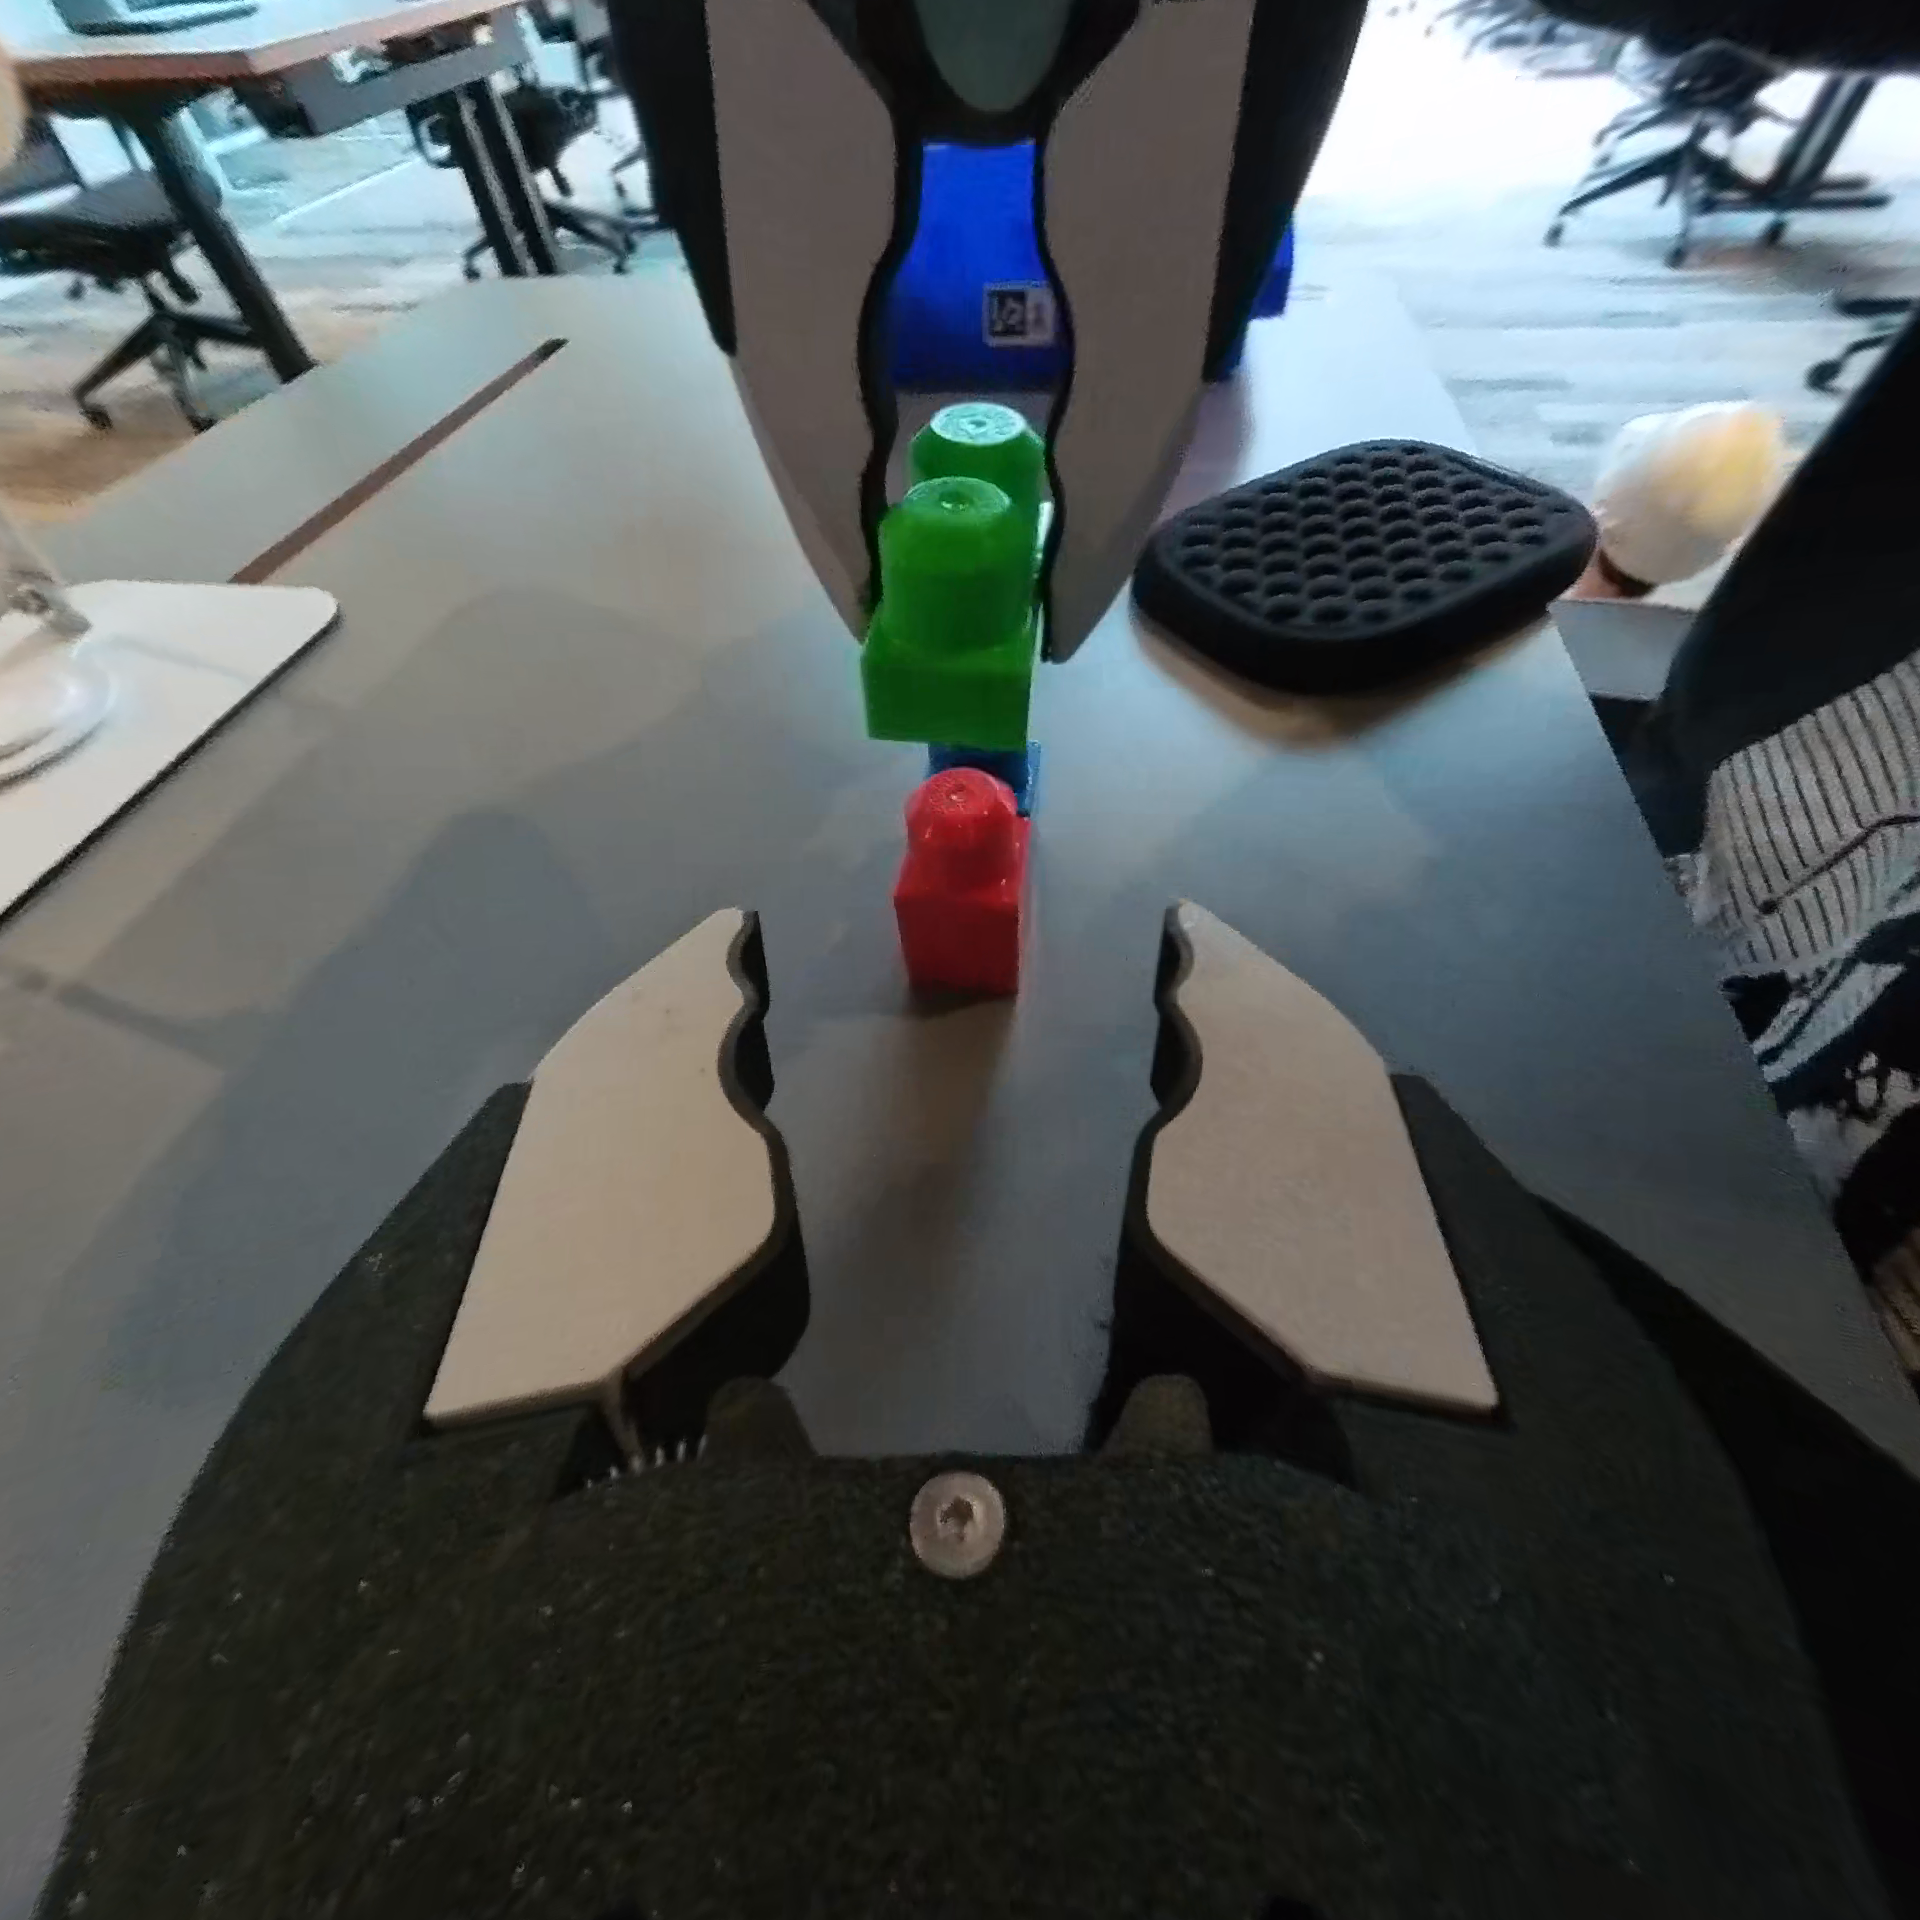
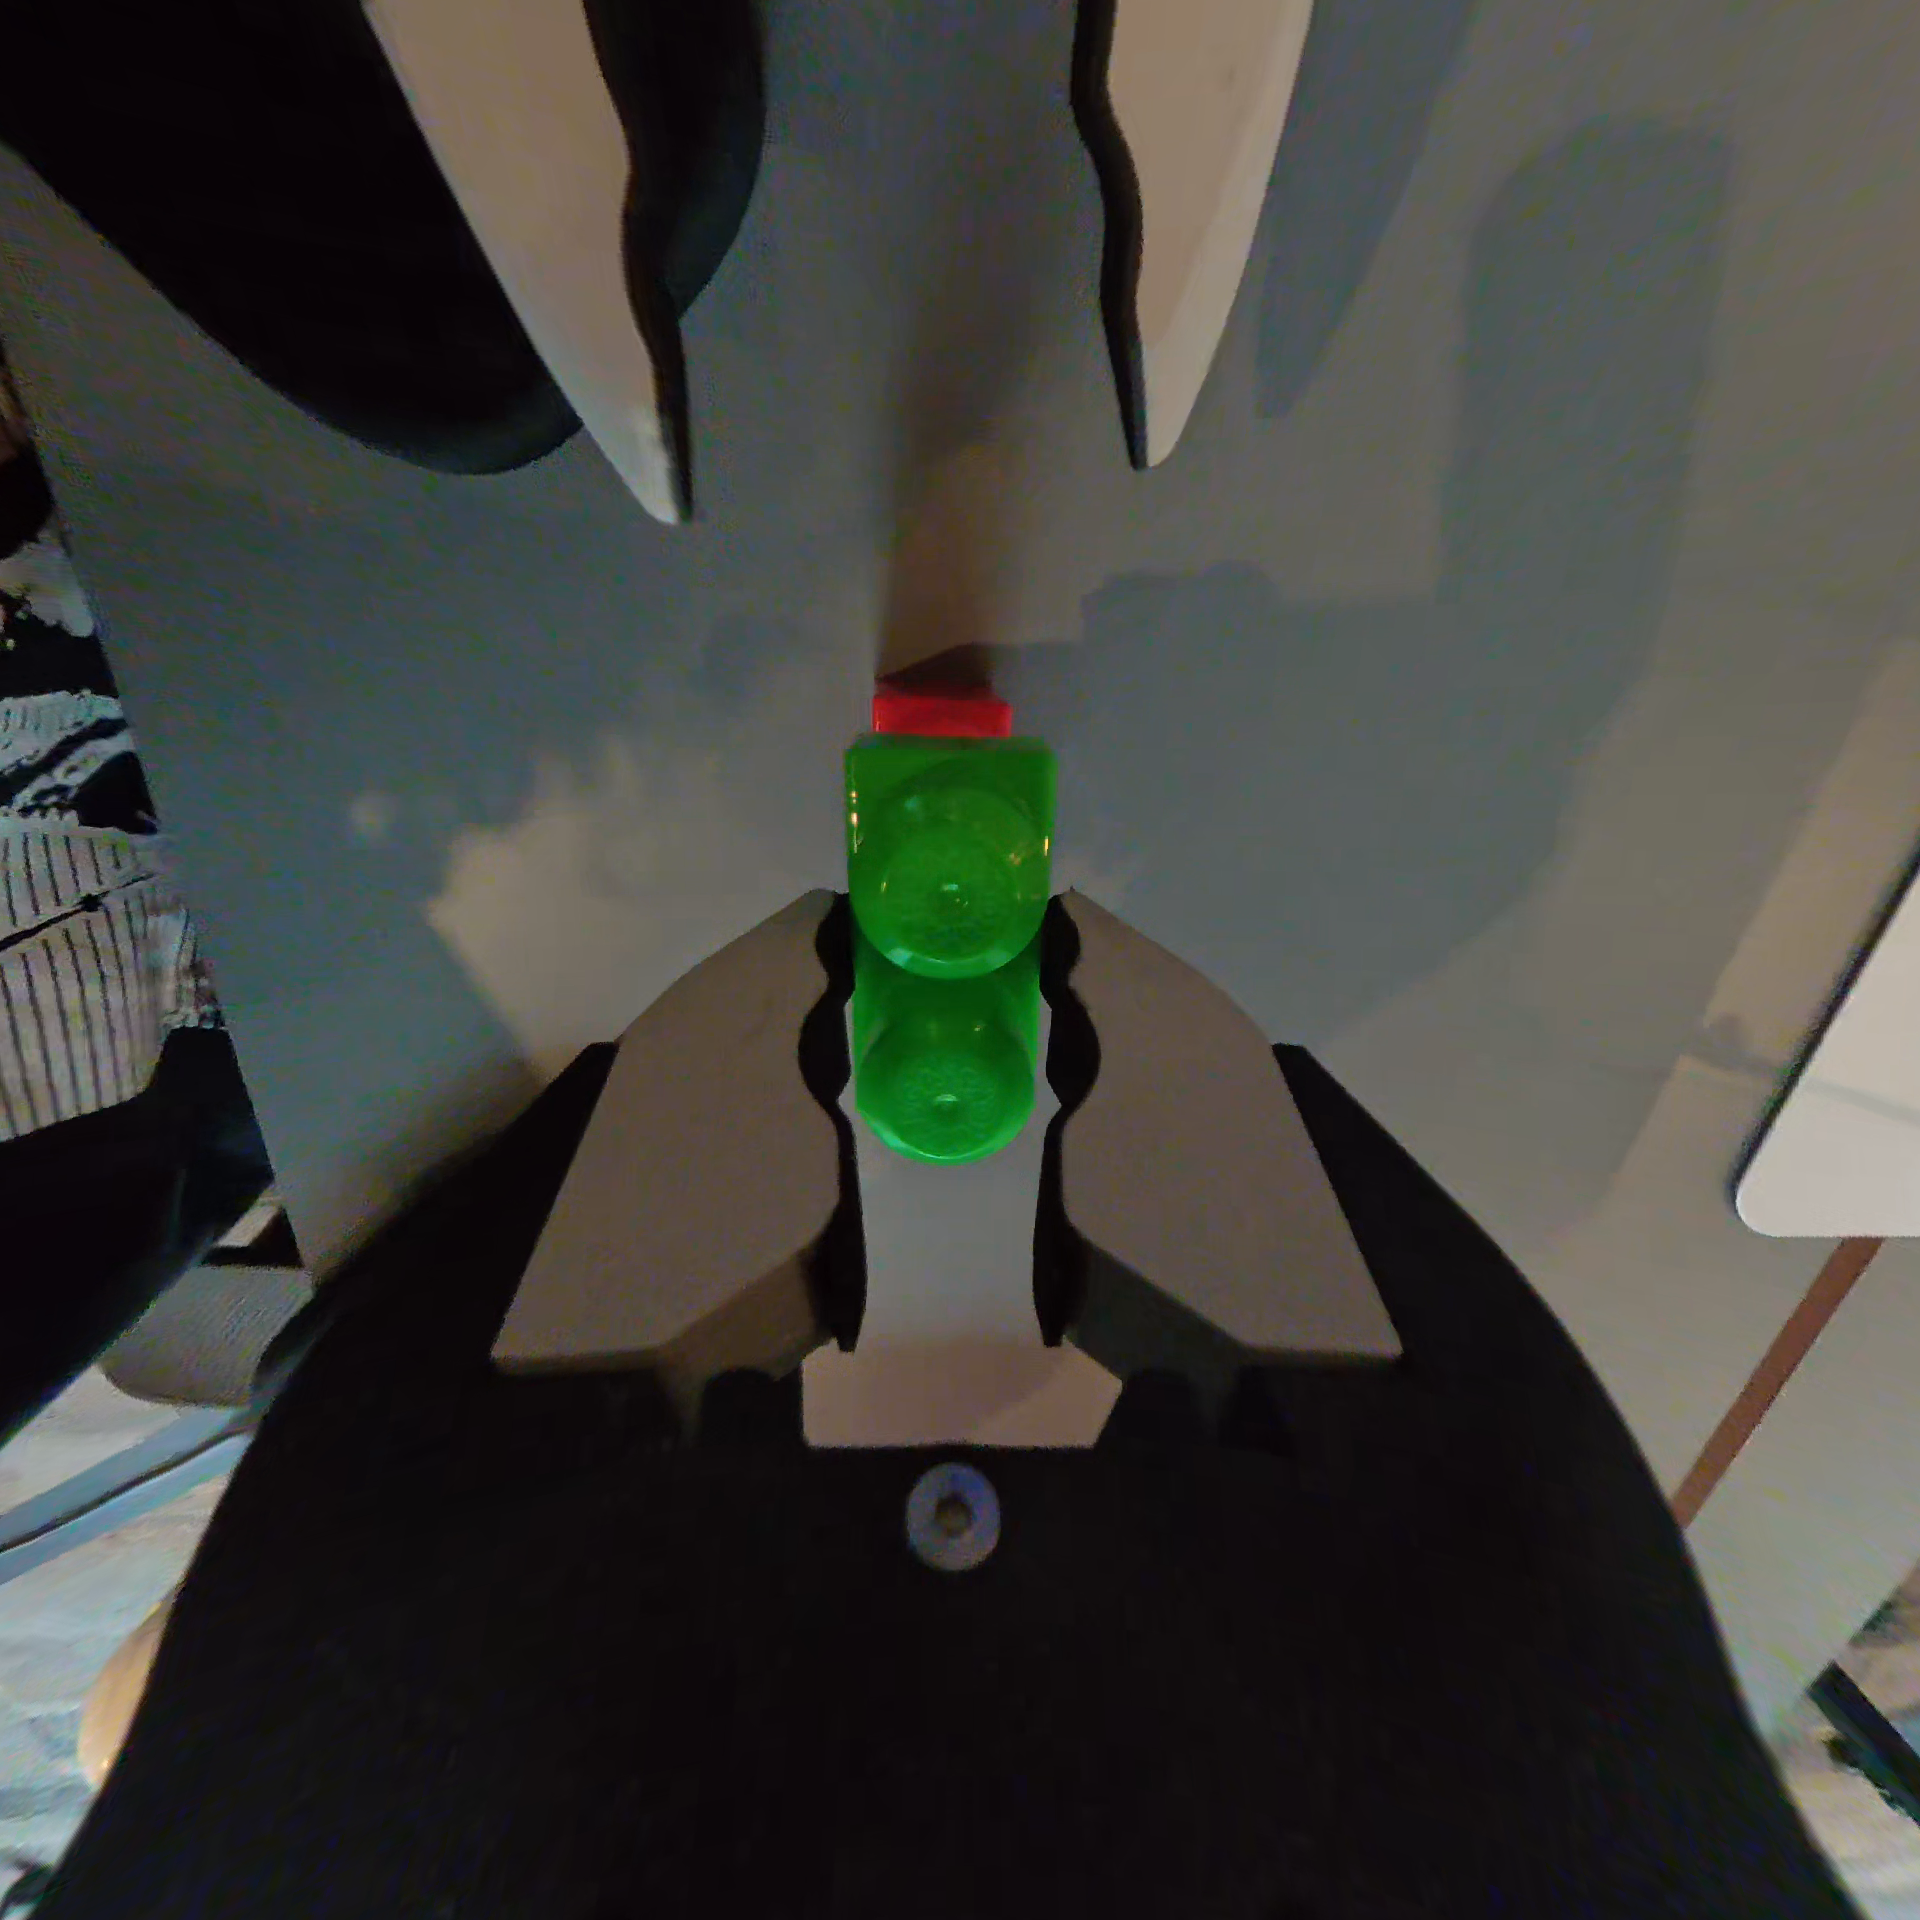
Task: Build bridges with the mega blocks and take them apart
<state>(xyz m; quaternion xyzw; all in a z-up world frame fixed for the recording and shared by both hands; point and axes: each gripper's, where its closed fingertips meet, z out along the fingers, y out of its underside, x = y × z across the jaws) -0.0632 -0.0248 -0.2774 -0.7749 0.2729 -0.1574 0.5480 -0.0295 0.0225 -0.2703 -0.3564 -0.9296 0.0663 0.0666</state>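
Observation:
My right gripper (image 2: 945, 904) is shut on a green two-stud block (image 2: 945, 935), gripping its long sides. In the left wrist view the right gripper (image 1: 961, 634) comes down from the top and holds the green block (image 1: 951, 603) just over a blue block (image 1: 1029, 774). I cannot tell if the two touch. A red one-stud block (image 1: 961, 894) stands on the table in front of the blue one; only its edge (image 2: 940, 712) shows past the green block. My left gripper (image 1: 961, 928) is open and empty, low, facing the red block; it also shows in the right wrist view (image 2: 904, 483).
On the dark grey table (image 1: 520, 831), a black honeycomb pad (image 1: 1361, 561) lies at the right and a white mat (image 1: 156, 707) at the left. A blue object (image 1: 977, 260) stands behind the right gripper. A person's patterned sleeve (image 1: 1818, 935) is at the right edge. Office chairs and desks stand beyond. The grippers' ends are close to 7 centimeters from one another.

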